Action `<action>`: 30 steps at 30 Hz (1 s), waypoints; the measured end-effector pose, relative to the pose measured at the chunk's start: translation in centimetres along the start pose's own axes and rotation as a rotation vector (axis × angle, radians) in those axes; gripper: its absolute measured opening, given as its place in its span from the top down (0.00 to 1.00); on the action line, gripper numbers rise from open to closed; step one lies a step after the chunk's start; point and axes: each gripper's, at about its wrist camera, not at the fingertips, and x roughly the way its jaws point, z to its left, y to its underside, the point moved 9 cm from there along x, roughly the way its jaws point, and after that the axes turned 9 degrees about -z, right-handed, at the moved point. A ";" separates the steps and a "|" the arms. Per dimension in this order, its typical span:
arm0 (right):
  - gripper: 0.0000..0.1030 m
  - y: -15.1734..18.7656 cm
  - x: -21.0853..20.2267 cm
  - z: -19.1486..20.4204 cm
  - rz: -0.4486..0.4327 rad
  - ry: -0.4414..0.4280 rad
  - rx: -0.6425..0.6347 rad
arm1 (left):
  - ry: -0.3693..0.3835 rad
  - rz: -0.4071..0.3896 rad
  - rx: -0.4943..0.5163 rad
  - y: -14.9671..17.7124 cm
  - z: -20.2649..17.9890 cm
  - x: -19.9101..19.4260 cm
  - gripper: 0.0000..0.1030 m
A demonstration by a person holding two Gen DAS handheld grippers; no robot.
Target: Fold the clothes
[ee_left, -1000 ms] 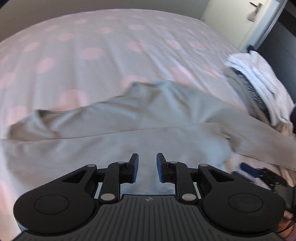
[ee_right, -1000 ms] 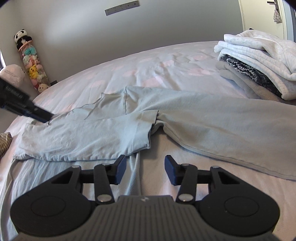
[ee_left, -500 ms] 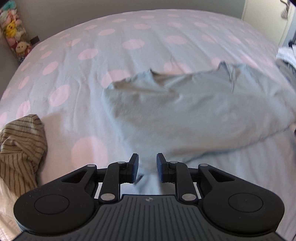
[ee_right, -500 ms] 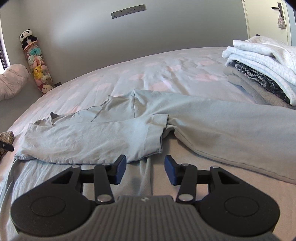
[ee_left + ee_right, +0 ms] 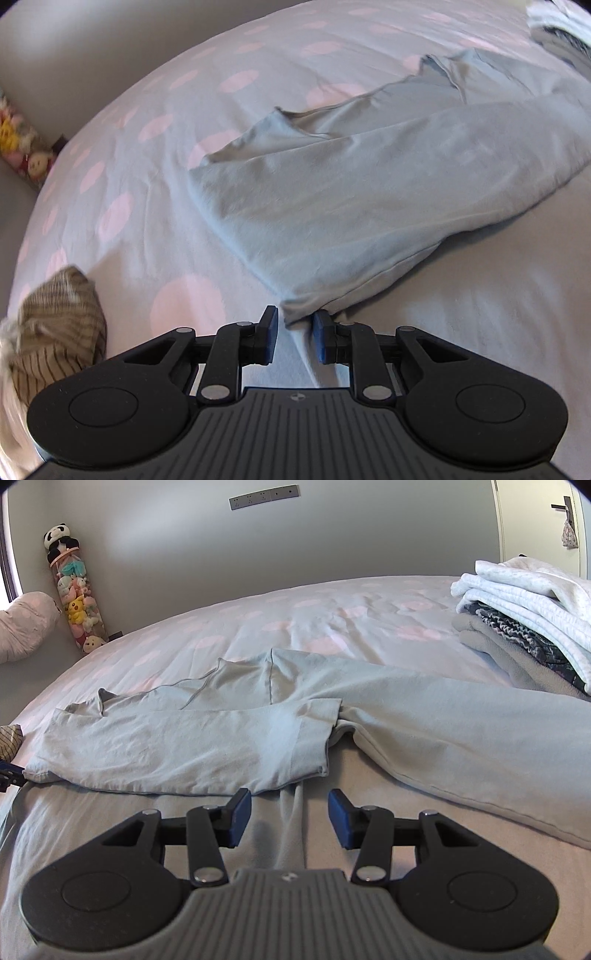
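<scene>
The pale blue garment lay half-folded beside the clothes stack; the left gripper was closing around its corner, the right gripper gaped empty.

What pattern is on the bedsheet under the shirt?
Pale sheet with pink polka dots; clearest in the left wrist view.

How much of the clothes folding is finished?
Done: a stack of folded clothes sits at the right of the bed. In hand: the light blue garment has one part folded over, and the left gripper is closing near its corner, not yet pinching it. The right gripper is open. Left: more folds, and a striped garment waits.
</scene>
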 end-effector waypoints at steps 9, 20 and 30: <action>0.51 0.4 0.3 -0.6 0.019 0.012 0.012 | -0.044 0.039 -0.084 1.5 2.2 -0.2 0.97; 0.51 0.4 -0.3 -2.3 0.006 0.046 0.046 | -0.076 0.054 -0.176 2.4 2.3 -2.9 0.89; 0.51 -0.7 -3.6 -4.0 -0.043 0.100 0.155 | -0.079 -0.030 -0.307 5.6 -1.7 -10.1 0.79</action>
